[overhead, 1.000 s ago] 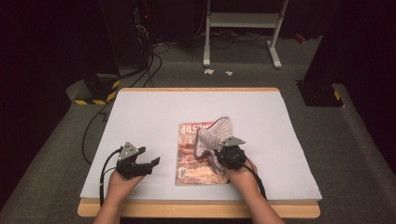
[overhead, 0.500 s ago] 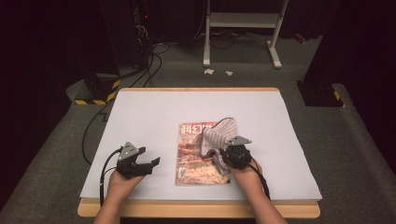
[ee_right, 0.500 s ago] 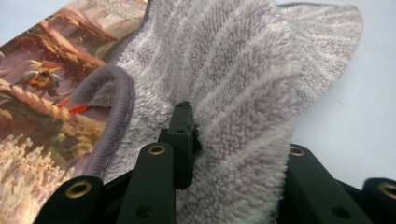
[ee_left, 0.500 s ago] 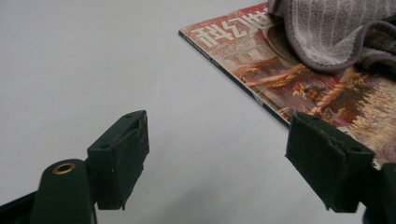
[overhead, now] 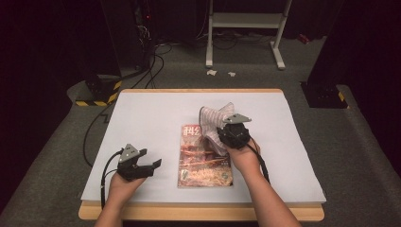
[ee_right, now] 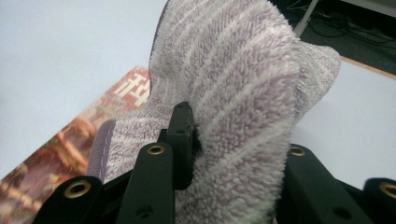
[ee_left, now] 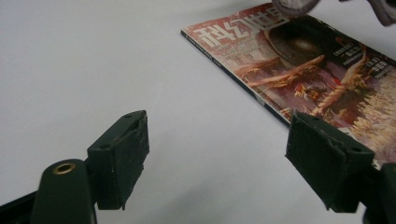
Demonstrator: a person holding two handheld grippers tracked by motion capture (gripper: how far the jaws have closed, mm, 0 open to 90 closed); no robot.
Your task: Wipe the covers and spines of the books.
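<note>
- Two grippers in use. Right gripper (overhead: 222, 137) has its jaws clamped tight on one striped purple-grey towel (overhead: 215, 120), pinching a bunched fold; in the right gripper view the towel (ee_right: 233, 93) stands up out of the jaws.
- Left gripper (overhead: 150, 166) holds nothing, jaws spread wide, resting low on the white table cover (overhead: 151, 113), just left of the magazine; the left gripper view has bare cover between its jaws.
- Vs 1 s ago: right gripper + towel sit farther up the table and a bit to the right, towel lifted higher, so more of the mag cover shows. Left gripper same spot, same opening.
- Towel hangs above the magazine's far-right corner, long axis tipped up and away from the person; lower end at the jaws, free end fanned toward the table's far edge.
- One magazine (overhead: 204, 158) lies flat, long axis running near-to-far, title end away from the person.
- Count: 1 towel, 1 magazine, 2 grippers.
</note>
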